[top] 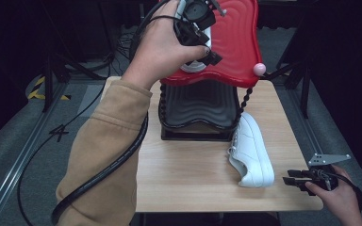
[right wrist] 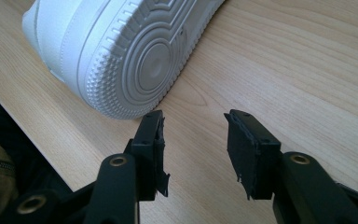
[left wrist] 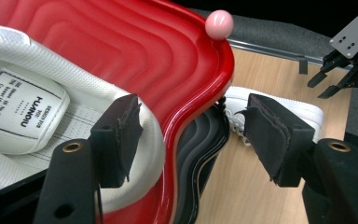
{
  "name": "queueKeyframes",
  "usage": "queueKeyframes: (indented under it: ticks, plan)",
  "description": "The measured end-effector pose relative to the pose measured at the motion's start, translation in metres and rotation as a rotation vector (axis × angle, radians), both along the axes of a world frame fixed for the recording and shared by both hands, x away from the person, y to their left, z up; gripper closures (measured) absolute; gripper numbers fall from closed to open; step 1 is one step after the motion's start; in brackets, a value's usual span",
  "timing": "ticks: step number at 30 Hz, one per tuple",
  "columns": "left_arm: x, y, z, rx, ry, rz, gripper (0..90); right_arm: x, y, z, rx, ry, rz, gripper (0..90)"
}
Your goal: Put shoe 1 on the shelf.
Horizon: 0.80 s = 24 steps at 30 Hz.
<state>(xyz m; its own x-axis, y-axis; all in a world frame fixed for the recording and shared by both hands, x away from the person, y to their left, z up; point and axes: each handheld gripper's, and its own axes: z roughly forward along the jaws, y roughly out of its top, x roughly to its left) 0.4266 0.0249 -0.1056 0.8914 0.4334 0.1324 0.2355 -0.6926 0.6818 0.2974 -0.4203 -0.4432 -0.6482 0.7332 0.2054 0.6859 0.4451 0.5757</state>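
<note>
Left tool [left wrist: 191, 135]: jaws wide, holding nothing, over white shoe [left wrist: 32, 116] resting on red top shelf [left wrist: 168, 60]. Right tool [right wrist: 193, 154]: part open, empty, near second shoe [right wrist: 121, 51] on tabletop [right wrist: 284, 70]. Advice: lift clear of the first shoe without nudging it.

— Where is the left claw [top: 206, 47]?
— Up over the red tray [top: 233, 37] on top of the rack, jaws apart, with a white shoe [top: 195, 66] lying in the tray just under it.

— And the other shoe?
— The second white shoe [top: 250, 150] lies on its side on the table [top: 188, 179], beside the black lower tray [top: 198, 106].

— The right claw [top: 290, 180]?
— Low at the table's right corner, jaws apart, near that shoe's heel but not touching it.
</note>
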Motion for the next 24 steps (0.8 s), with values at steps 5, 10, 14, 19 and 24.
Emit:
queueKeyframes:
  ticks: [5, 10, 14, 19, 24]
  plan:
    - [-0.014, 0.011, -0.004, -0.095, 0.015, -0.050, 39.0, 0.000, 0.002, 0.001, -0.001, -0.003, 0.007, 57.2]
    - [-0.022, 0.019, -0.015, -0.147, 0.039, -0.097, 38.9, 0.000, 0.003, 0.001, 0.000, 0.003, 0.005, 57.2]
    - [-0.027, 0.022, -0.023, -0.165, 0.046, -0.115, 38.5, 0.000, 0.004, 0.000, -0.005, 0.003, 0.011, 57.2]
    - [-0.033, 0.024, -0.035, -0.163, 0.048, -0.127, 37.8, 0.002, 0.007, 0.000, -0.003, -0.002, 0.019, 57.2]
    - [-0.041, 0.026, -0.047, -0.173, 0.050, -0.144, 37.7, 0.004, 0.009, 0.000, -0.002, -0.010, 0.022, 58.1]
